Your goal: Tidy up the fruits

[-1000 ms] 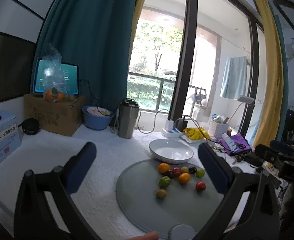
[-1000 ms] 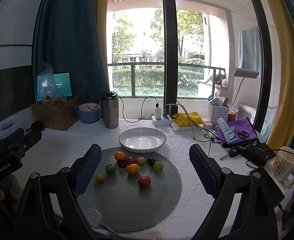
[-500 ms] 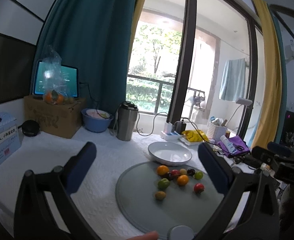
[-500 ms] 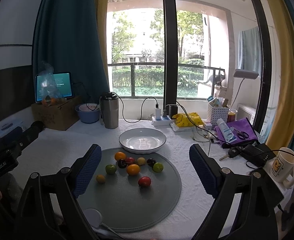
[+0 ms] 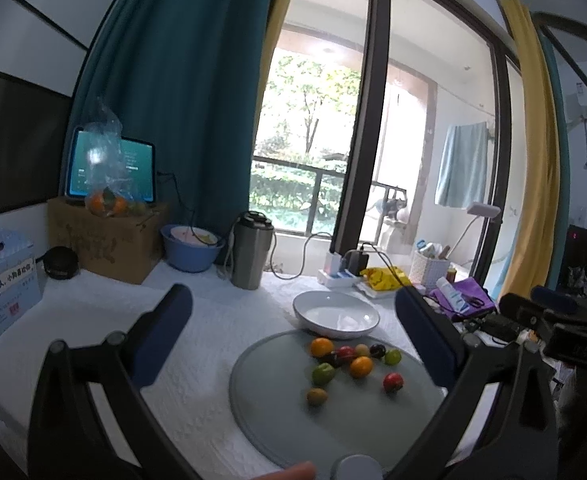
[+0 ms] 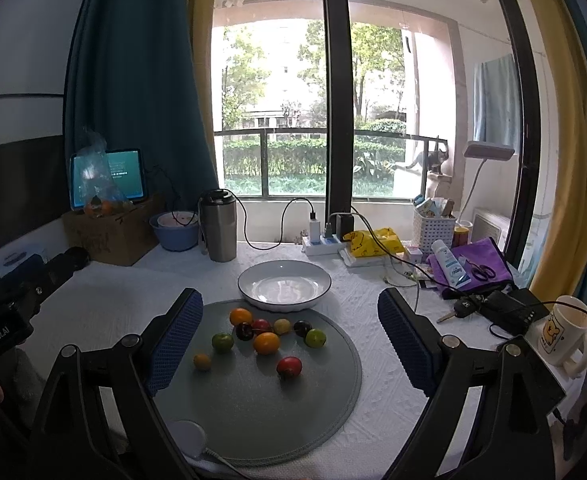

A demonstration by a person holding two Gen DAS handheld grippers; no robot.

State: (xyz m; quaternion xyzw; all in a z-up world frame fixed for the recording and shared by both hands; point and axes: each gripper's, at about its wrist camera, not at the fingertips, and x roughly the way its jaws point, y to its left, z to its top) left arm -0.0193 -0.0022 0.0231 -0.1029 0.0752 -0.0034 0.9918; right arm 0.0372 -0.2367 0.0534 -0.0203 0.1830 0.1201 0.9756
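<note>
Two grippers hang over your table (image 6: 105, 296), both spread wide and empty. Your left gripper (image 5: 293, 334) sits above the table's left part, your right gripper (image 6: 289, 336) over the mat's near half; neither touches anything.

The table wears a white cloth. On it lies the round grey mat (image 6: 293, 412), and at the mat's far edge stands the white bowl (image 6: 284, 284), with nothing in it.

All the fruits lie on the mat's far half, just short of the bowl. The orange (image 6: 241, 315) is nearest the bowl's left rim. Beside it run a dark cherry (image 6: 244, 331), a red one (image 6: 261, 325), a pale yellow fruit (image 6: 282, 325) and a dark plum (image 6: 302, 327). A second orange fruit (image 6: 266, 343) sits just in front of that row, with a green fruit (image 6: 222, 342) to its left and another green one (image 6: 315, 337) to its right. The red tomato (image 6: 289, 366) lies apart, closer to you, and the small yellow fruit (image 6: 202, 361) is nearest your right gripper's left finger (image 6: 173, 344).

Behind the bowl stand a steel flask (image 6: 218, 226) and a blue basin (image 6: 174, 230); a mug (image 6: 564, 332) sits at far right.
</note>
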